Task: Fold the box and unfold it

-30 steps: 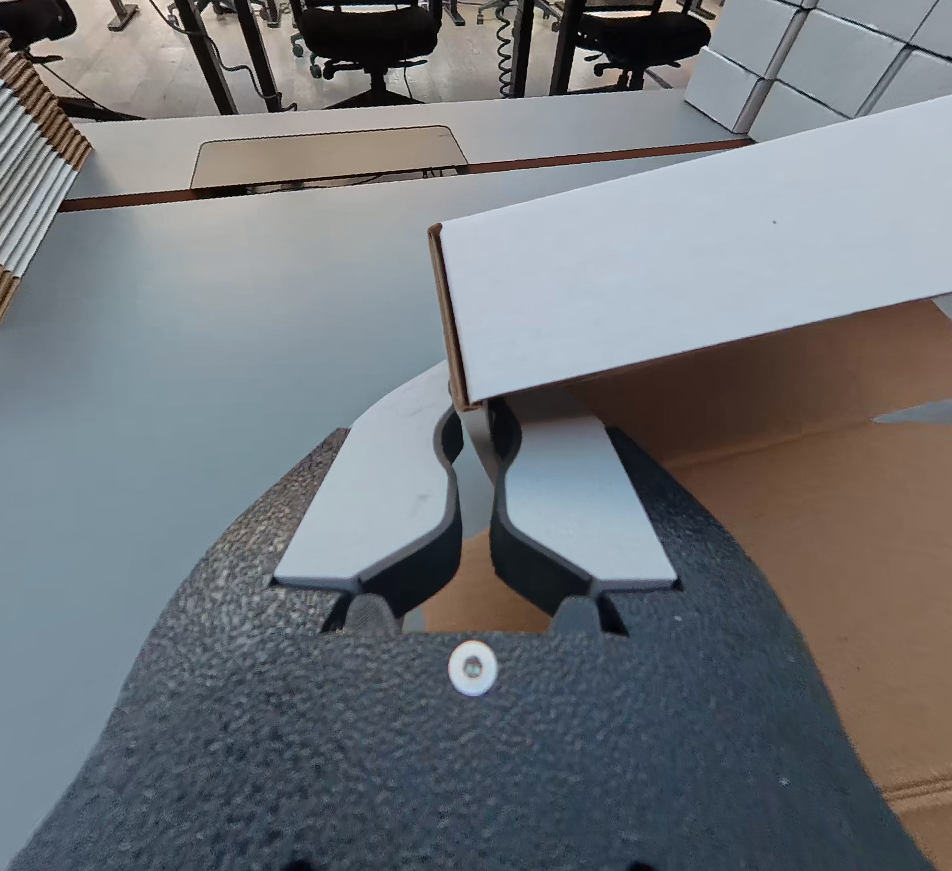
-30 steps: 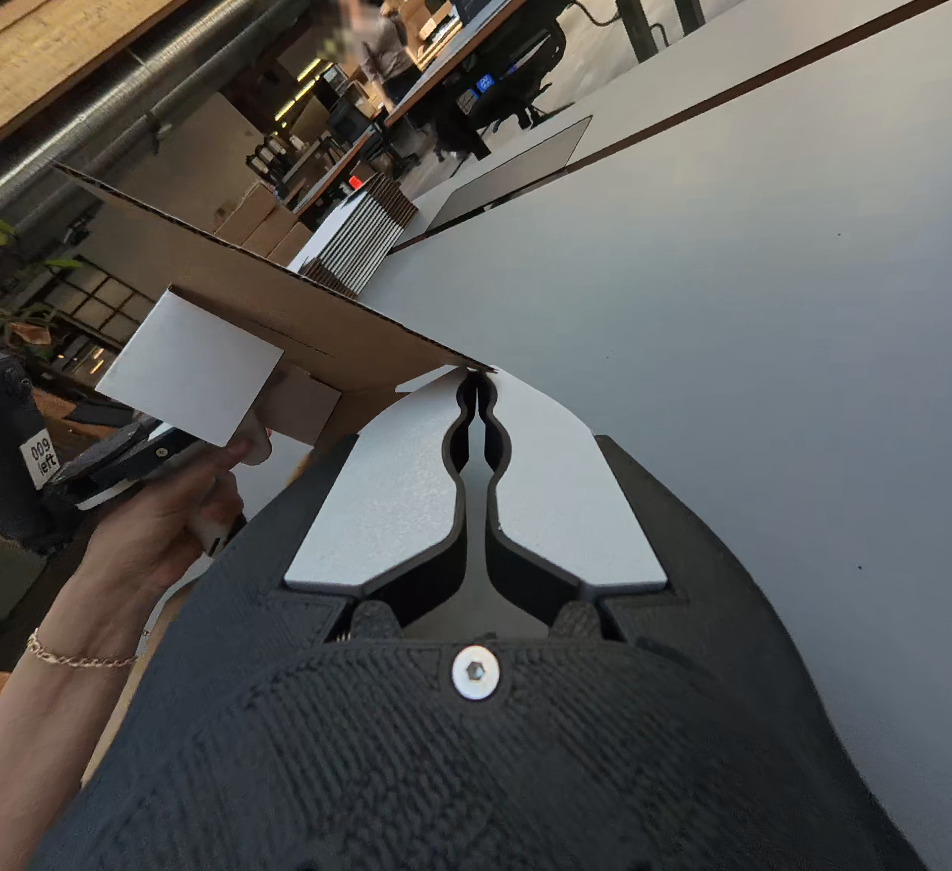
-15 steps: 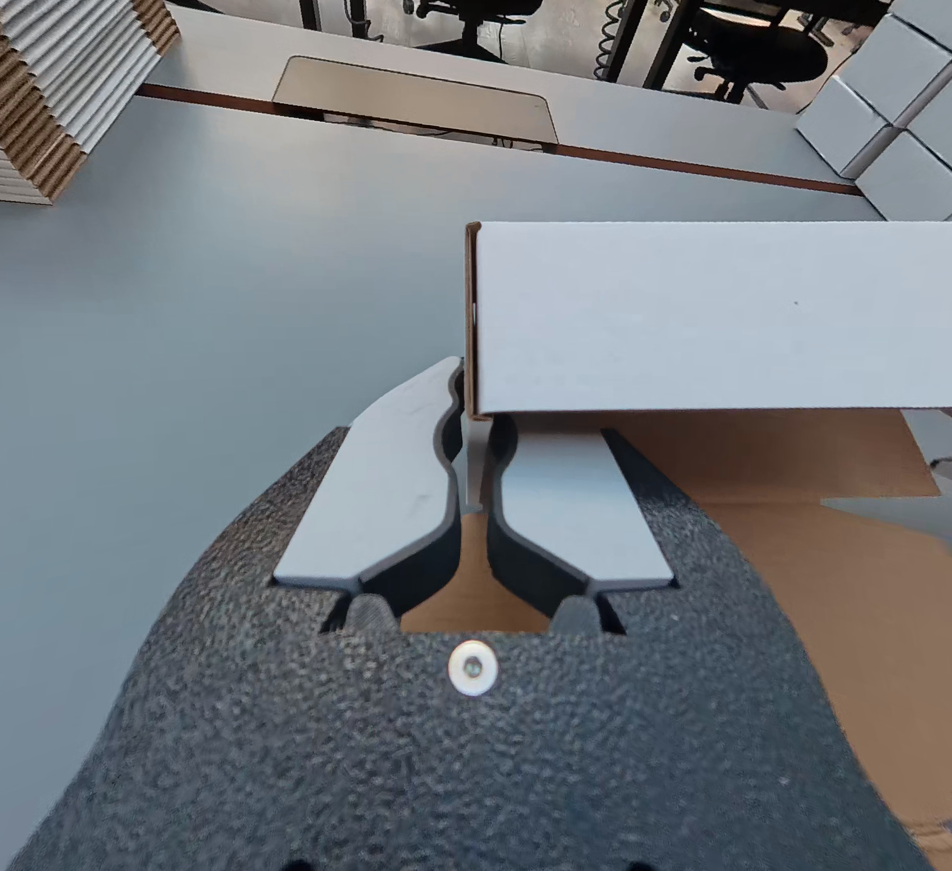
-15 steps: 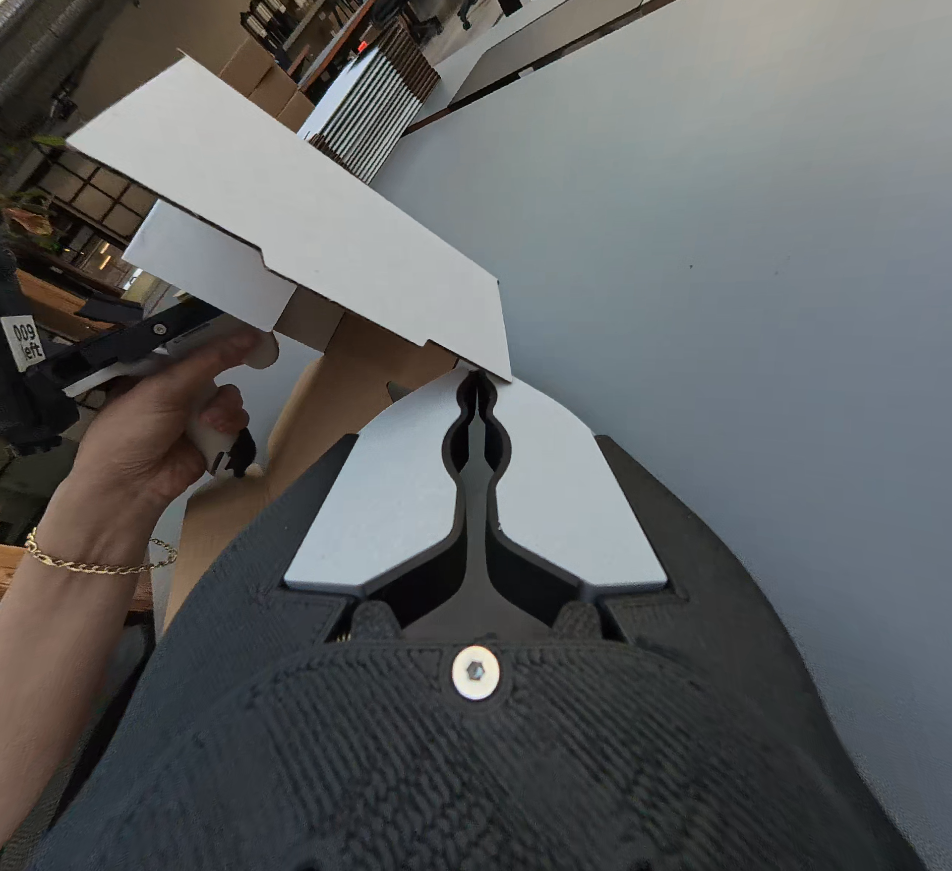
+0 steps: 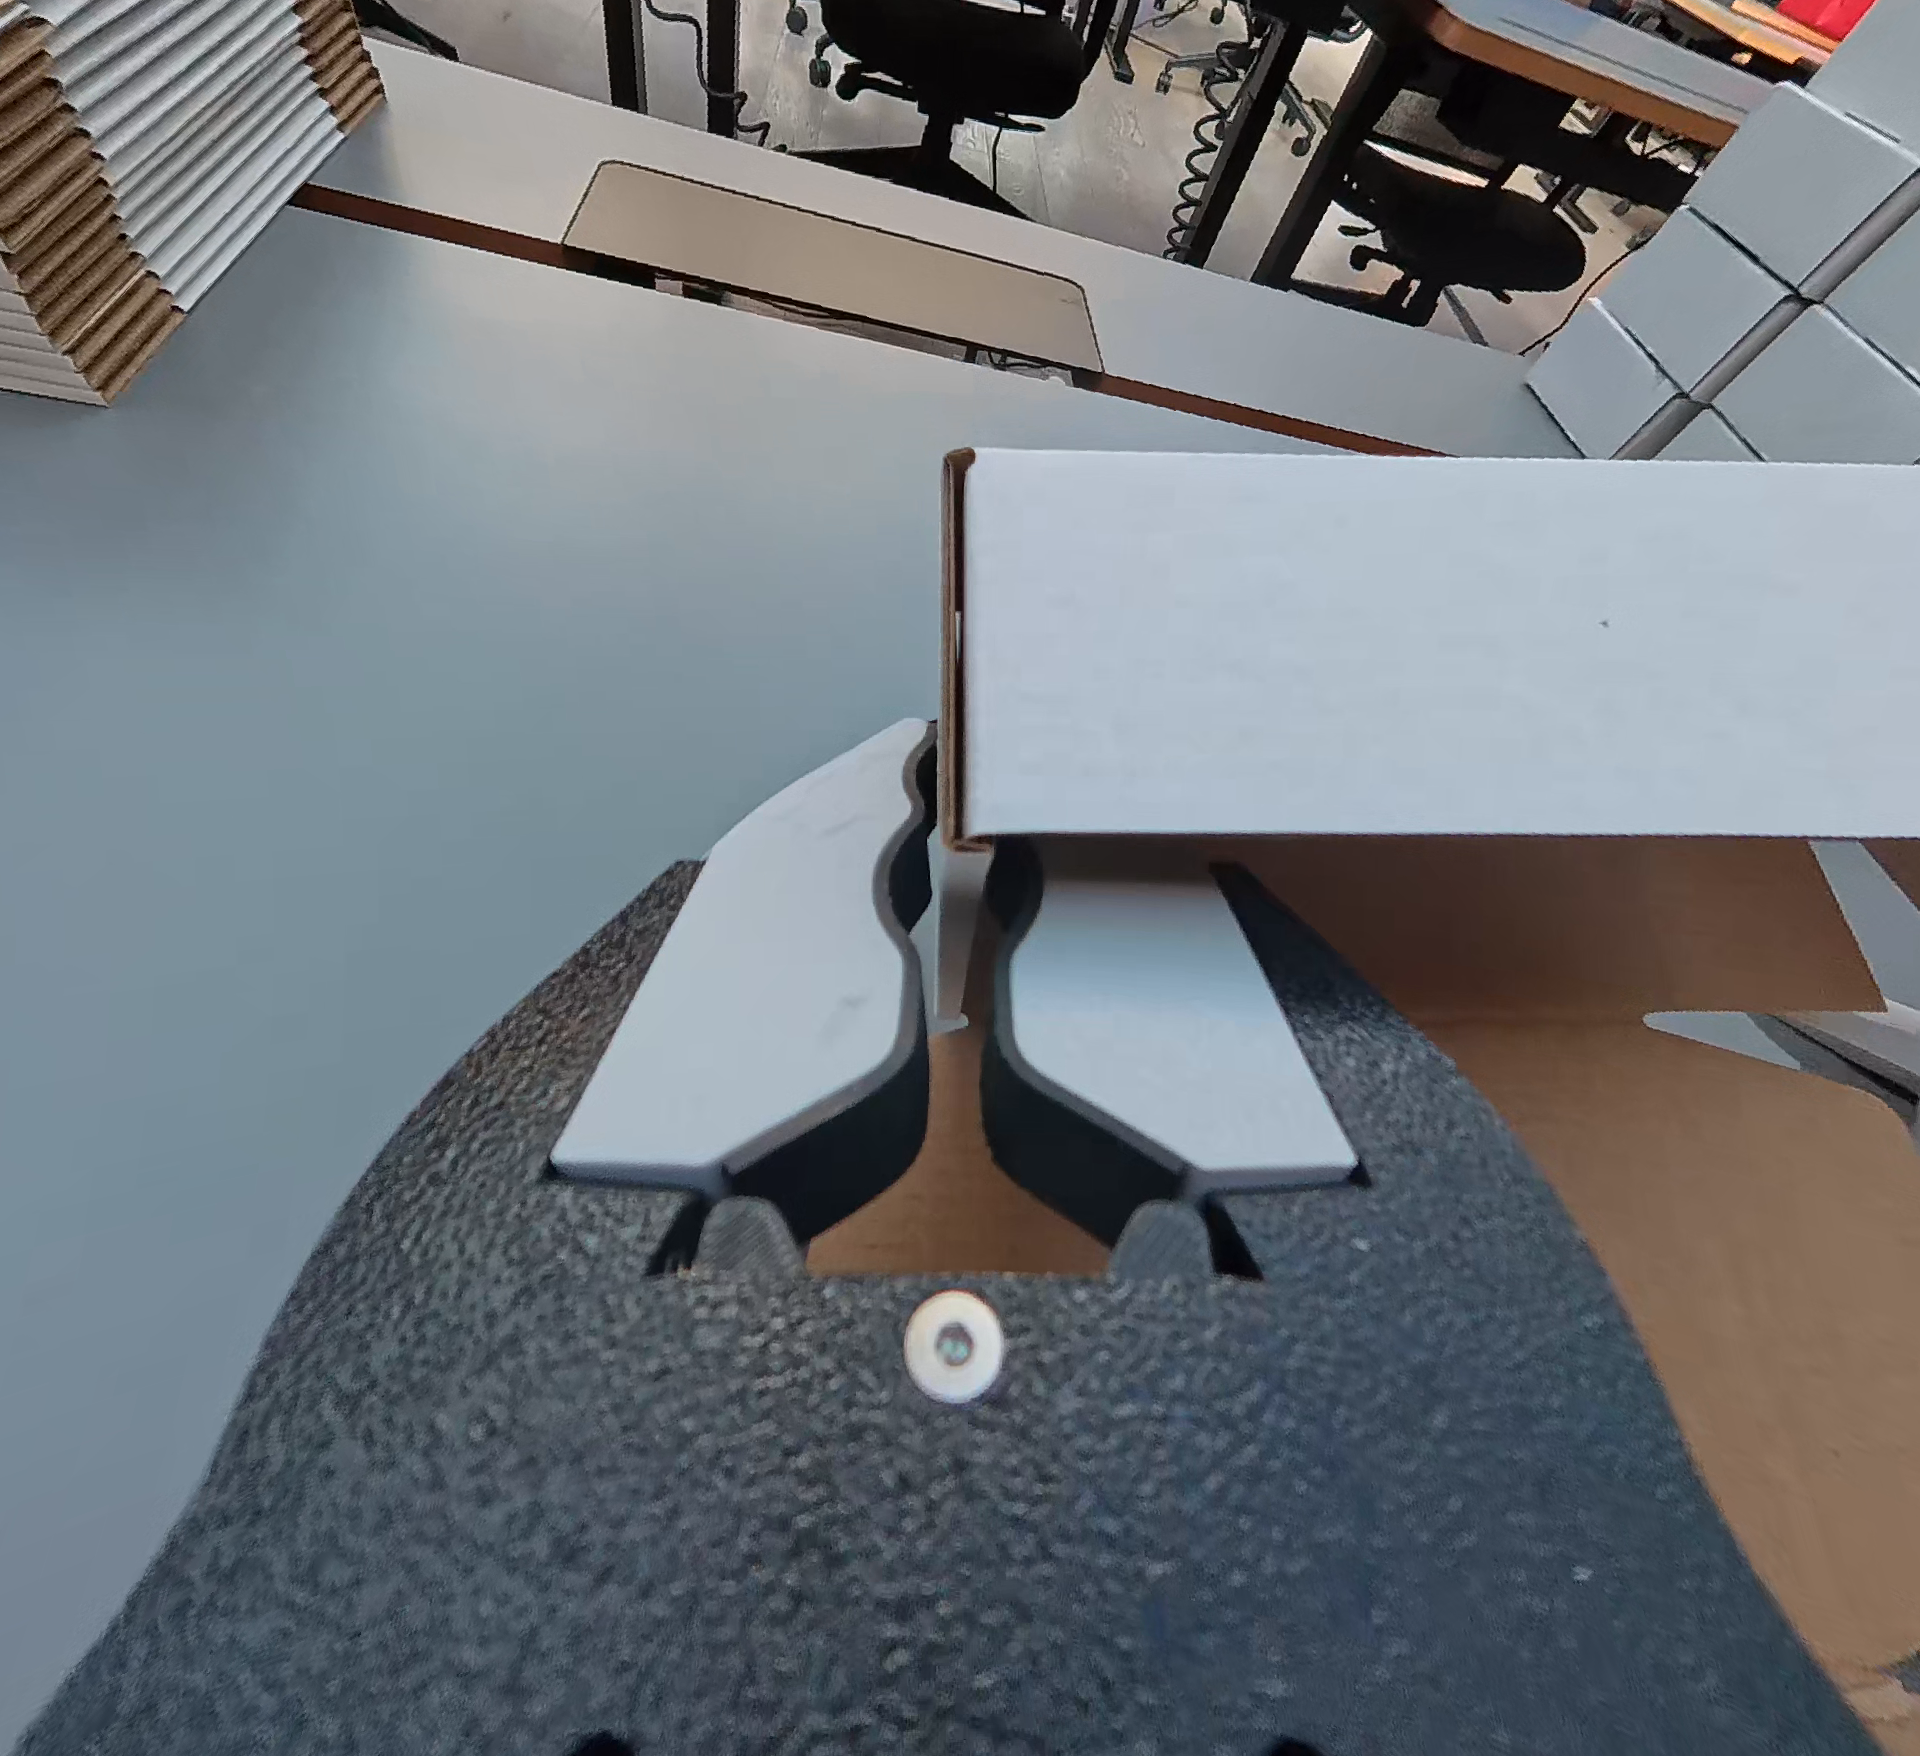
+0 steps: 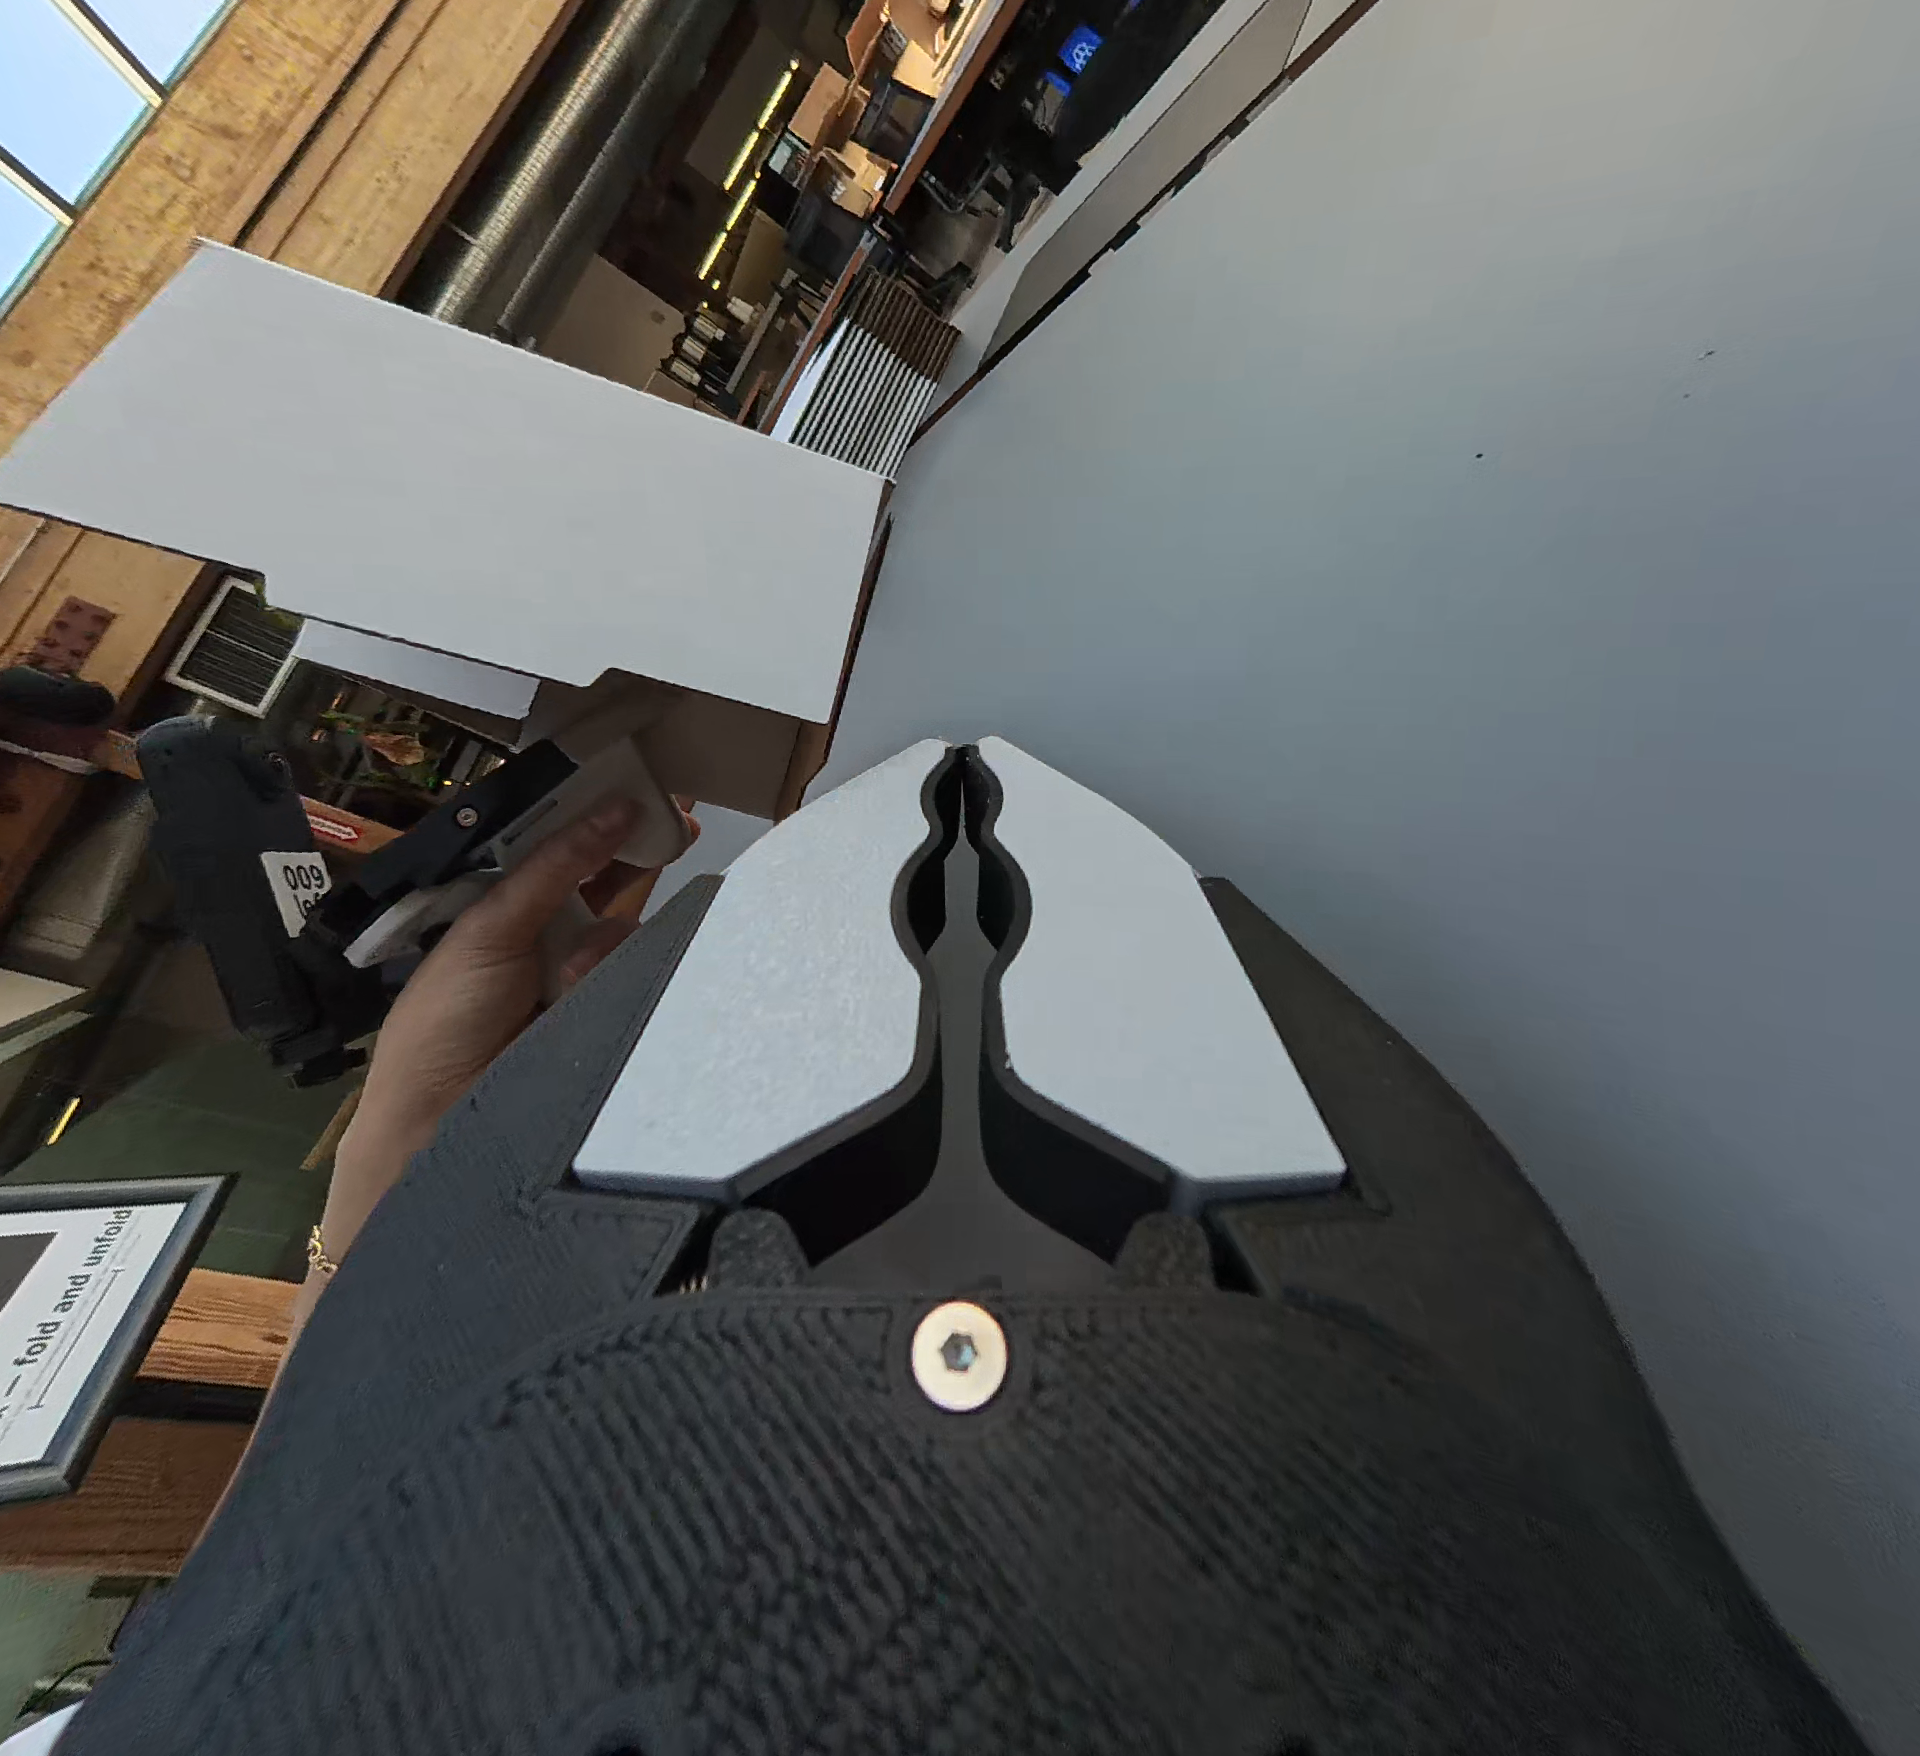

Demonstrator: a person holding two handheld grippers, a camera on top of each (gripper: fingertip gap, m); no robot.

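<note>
The box (image 5: 1434, 646) is a white cardboard blank with a brown inside, part folded on the grey table (image 5: 364, 667). One long white wall stands upright; the brown base (image 5: 1662, 1239) lies flat to the right. My left gripper (image 5: 956, 802) is shut on a thin end flap at that wall's left corner. In the right wrist view the box (image 6: 468, 480) is up and to the left, with a hand holding the left gripper (image 6: 447, 854) under it. My right gripper (image 6: 966, 756) is shut and empty, just right of the box's near corner and not touching it.
A stack of flat cardboard blanks (image 5: 135, 127) sits at the far left of the table. Folded white boxes (image 5: 1766, 283) are piled at the far right. A cable hatch (image 5: 831, 272) lies along the back edge, with office chairs beyond. A framed sign (image 6: 73, 1332) stands low left.
The white wall has swung from tilted to upright and level in my left gripper. My right gripper, earlier pinched at the box's corner, has come off it and now stands clear.
</note>
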